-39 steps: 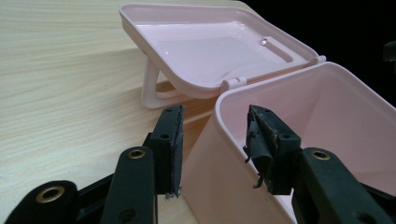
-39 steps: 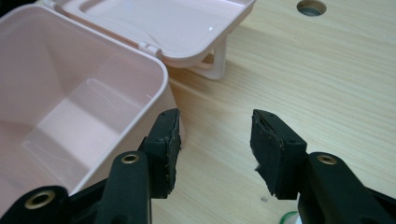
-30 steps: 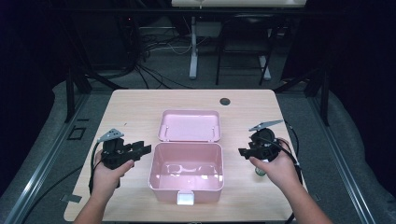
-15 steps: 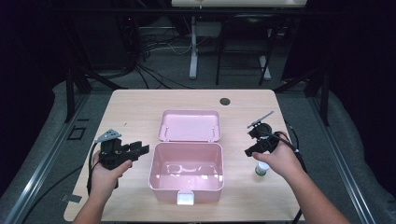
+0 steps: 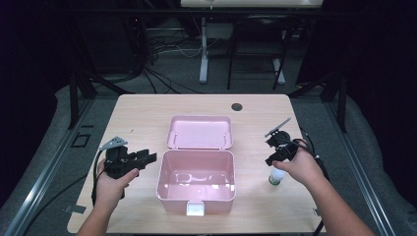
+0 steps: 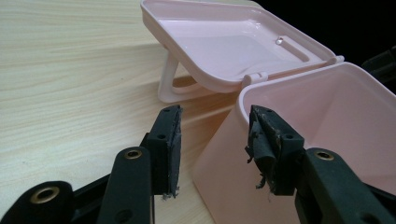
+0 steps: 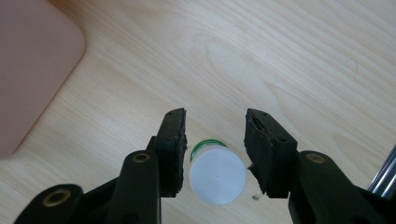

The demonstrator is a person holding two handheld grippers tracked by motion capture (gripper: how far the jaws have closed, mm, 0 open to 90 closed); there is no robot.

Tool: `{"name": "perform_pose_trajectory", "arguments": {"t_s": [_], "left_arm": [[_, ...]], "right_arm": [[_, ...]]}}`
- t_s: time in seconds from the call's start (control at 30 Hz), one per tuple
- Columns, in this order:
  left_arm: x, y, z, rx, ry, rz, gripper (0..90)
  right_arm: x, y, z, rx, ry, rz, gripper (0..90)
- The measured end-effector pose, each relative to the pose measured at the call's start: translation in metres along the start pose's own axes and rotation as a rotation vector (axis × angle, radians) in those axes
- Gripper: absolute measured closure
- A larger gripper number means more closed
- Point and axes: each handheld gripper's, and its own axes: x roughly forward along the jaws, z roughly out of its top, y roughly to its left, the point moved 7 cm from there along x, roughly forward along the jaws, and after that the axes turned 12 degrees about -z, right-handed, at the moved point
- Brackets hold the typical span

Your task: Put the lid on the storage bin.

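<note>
Here, high view. Pink box [image 5: 195,184], front centre of wooden table [image 5: 147,108]; lid [image 5: 199,132] thrown right back on its hinges and lying flat behind the body, presumably so the mouth stays free for loading. Interior bare, nothing in it; white latch [image 5: 195,209] on the near wall. Left gripper [image 5: 146,159], held in the left hand [image 5: 112,183] just beside the box's left wall, jaws wide apart, gripping nothing; likely parked there to steady the box. Right gripper [image 5: 272,156], in the right hand [image 5: 300,167], tipped downward over a small white-capped bottle [image 5: 277,176] standing on the table to the right of the box, apart from it. Dark round grommet [image 5: 237,106] near the far edge.

Next, left gripper view. Fingers [image 6: 169,144] spread, gap between them unoccupied; box corner [image 6: 243,100] rising just beyond, not touched. Lid underside [image 6: 229,46] empty, pale handle [image 6: 170,77] propping it off the wood.

Last, right gripper view. Bottle [image 7: 217,176] upright, seen cap-on, green band under the white cap, sitting between the fingers [image 7: 172,149]. Jaws just now closing, still clear of the cap on both sides; no grip made yet. Straddling from above suits a pinch across the cap. Pink box edge [image 7: 32,70] at upper left, the probable destination.
</note>
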Motion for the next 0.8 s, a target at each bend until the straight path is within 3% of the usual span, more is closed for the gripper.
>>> {"name": "perform_pose_trajectory", "arguments": {"t_s": [0.27, 0.47, 0.6, 0.7, 0.8], "left_arm": [[-0.001, 0.001, 0.000, -0.003, -0.001, 0.005, 54.8], [-0.001, 0.002, 0.000, -0.006, -0.002, 0.006, 54.8], [-0.002, 0.002, -0.001, -0.008, 0.000, 0.007, 54.7], [-0.002, 0.002, -0.001, -0.007, -0.001, 0.007, 54.8], [-0.002, 0.003, -0.001, -0.009, -0.004, 0.007, 54.8]], "right_arm": [[0.011, -0.011, -0.009, 0.024, 0.085, 0.008, 50.6], [0.014, -0.008, -0.016, 0.008, 0.149, 0.026, 45.8], [0.018, -0.005, -0.019, -0.012, 0.171, 0.006, 44.9], [0.021, -0.001, -0.021, 0.020, 0.176, 0.030, 44.8], [0.027, -0.002, -0.024, 0.031, 0.186, 0.025, 44.8]]}}
